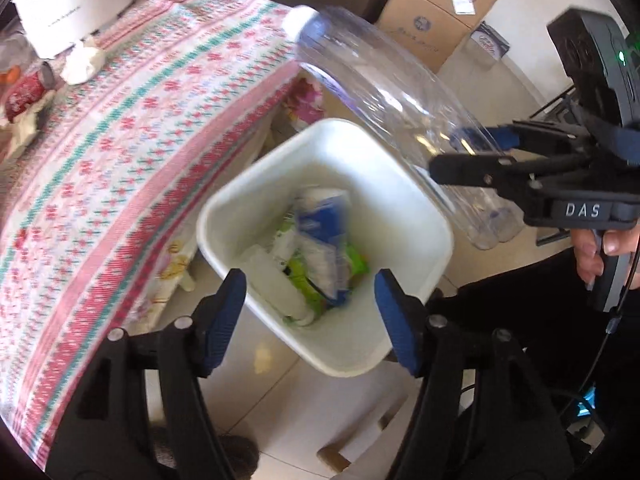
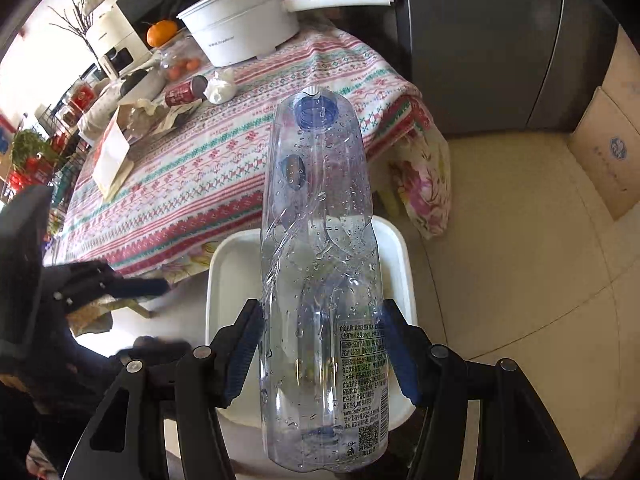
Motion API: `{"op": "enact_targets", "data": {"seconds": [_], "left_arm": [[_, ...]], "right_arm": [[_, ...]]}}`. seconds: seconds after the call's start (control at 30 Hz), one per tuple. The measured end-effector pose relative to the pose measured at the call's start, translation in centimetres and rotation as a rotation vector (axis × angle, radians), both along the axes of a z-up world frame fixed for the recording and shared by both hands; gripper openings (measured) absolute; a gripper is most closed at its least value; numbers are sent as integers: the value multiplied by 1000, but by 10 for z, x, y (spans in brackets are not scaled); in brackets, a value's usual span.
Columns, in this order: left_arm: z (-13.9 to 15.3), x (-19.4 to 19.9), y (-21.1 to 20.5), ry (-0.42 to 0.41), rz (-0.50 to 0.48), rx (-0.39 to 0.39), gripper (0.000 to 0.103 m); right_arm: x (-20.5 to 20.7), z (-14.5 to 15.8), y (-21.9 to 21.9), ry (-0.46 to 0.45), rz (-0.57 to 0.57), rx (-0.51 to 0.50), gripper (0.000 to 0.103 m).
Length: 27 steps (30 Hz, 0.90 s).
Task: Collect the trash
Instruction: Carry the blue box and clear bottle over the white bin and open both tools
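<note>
Plastic bottle poised over the trash bin

The right hand-held gripper (image 2: 322, 354) clamps an empty clear plastic bottle (image 2: 320, 280) near its base, above the white trash bin (image 1: 224, 216); the left hand-held gripper (image 1: 310, 320) stands wide with nothing between its pads, over the bin's litter. Released now, the long bottle may catch the rim beside the bench (image 1: 120, 120) and tumble onto the floor.

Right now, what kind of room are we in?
Most likely a home kitchen or dining corner. A table under a patterned cloth carries a white cooking pot and a small oven with an orange beside it, and a dark tall appliance, perhaps a fridge, stands beyond.
</note>
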State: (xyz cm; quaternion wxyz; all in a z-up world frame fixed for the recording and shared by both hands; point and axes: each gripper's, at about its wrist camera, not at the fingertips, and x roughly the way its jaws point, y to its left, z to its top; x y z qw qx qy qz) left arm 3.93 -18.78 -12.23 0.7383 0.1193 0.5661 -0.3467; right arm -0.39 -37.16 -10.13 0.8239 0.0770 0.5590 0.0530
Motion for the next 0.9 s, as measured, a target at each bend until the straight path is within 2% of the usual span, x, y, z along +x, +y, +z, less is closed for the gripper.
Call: {"op": "enact_targets", "data": {"seconds": [0.23,0.27,0.33,0.53,0.9], "left_arm": [[3,11,32,-32,67,35,71],[3,12,36,-33,75,36,72],[3,13,45,-33,92,45,76],[3,14,64,-50,133,68,84],[14,20,91,-102,196,88,89]], "right_arm": [[4,-13,5,47,14,-8,64],[5,-15,6,58,22,-4,67],[7,-18,9,77,23,-6,77],[9,-17,15,86,29,-17,78],[19,-13,30,86,46,-44,78]]}}
